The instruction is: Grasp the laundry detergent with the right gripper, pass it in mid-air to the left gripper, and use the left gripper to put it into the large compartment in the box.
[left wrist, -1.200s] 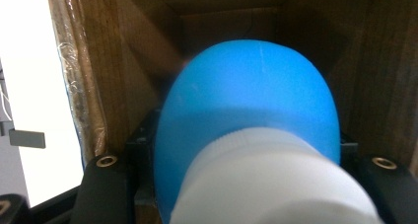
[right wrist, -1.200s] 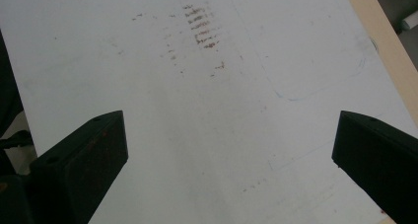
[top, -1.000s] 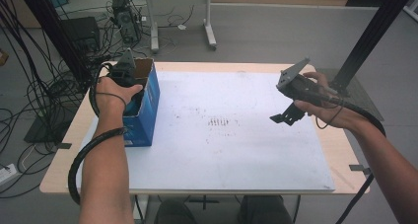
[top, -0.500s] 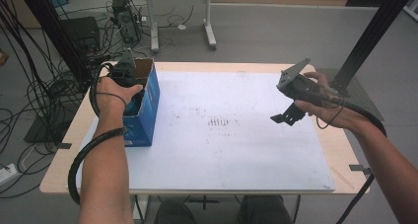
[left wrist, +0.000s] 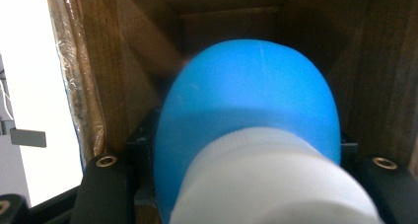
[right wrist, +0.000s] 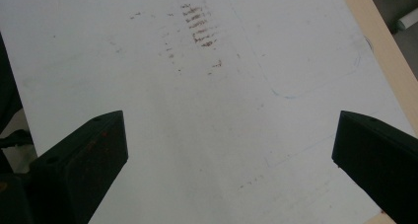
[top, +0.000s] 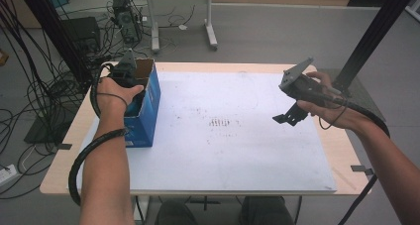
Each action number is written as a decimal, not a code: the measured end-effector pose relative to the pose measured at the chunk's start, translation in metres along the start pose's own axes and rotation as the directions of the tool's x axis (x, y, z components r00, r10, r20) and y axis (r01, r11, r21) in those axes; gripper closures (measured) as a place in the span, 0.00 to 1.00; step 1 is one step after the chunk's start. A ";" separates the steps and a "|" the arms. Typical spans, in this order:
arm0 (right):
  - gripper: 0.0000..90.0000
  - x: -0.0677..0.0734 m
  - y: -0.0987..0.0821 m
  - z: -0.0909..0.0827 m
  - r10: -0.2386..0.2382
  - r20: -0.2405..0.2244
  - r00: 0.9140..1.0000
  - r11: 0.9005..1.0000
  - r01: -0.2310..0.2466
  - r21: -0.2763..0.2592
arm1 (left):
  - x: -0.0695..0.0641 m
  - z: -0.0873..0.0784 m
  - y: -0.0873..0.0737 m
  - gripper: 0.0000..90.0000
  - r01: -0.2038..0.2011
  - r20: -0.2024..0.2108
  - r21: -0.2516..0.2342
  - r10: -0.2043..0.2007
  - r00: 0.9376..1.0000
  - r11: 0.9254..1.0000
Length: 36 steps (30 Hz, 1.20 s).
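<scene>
- The worktop [top: 297,205], a pale wooden table with a white sheet [top: 237,150] laid across most of it, takes up the middle of the high view; the sheet carries only faint smudges near its centre.
- At the worktop's left edge stands the blue box [top: 146,121], an open-topped carton with brown cardboard walls inside, and it is where my work is centred.
- My left tool [top: 128,79] reaches down into the box's open mouth. In the left gripper view its jaws are clamped on a blue bottle [left wrist: 246,120] with a white ribbed cap [left wrist: 276,184], the cap end towards the camera and the rounded blue body pointing deeper in, with the cardboard walls on all sides.
- My right tool [top: 287,117] hangs above the right half of the sheet, well apart from the box; in the right gripper view its jaws stand wide with nothing between them and only bare sheet below.
- I judge the step in hand to be the bottle's passage at the box, gripped and inside the walls; whether it rests on the bottom I cannot tell.
- Whichever way the bottle goes next, the move calls for a straight line along the box's axis, keeping the body off the walls, and the right tool could steady the carton.
</scene>
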State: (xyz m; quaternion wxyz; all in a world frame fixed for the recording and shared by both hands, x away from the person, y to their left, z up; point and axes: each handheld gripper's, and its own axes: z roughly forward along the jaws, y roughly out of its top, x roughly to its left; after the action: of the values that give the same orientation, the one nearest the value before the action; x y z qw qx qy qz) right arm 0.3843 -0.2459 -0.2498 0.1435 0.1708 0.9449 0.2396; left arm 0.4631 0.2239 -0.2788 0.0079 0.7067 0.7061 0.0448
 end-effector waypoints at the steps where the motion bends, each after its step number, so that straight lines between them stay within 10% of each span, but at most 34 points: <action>1: 0.00 0.000 0.000 0.000 0.001 0.000 1.000 1.000 -0.001 -0.001 | 0.000 0.000 0.000 0.42 0.000 0.000 0.000 0.000 1.000 1.000; 36: 0.00 0.000 0.002 -0.001 -0.008 0.000 1.000 1.000 0.008 0.004 | 0.000 0.000 0.000 0.41 -0.001 -0.004 -0.002 0.001 1.000 1.000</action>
State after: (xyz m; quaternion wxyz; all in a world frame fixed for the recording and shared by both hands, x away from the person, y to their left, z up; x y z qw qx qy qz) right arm 0.3845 -0.2444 -0.2482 0.1439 0.1674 0.9461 0.2369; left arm 0.4632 0.2237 -0.2790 0.0071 0.7068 0.7058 0.0468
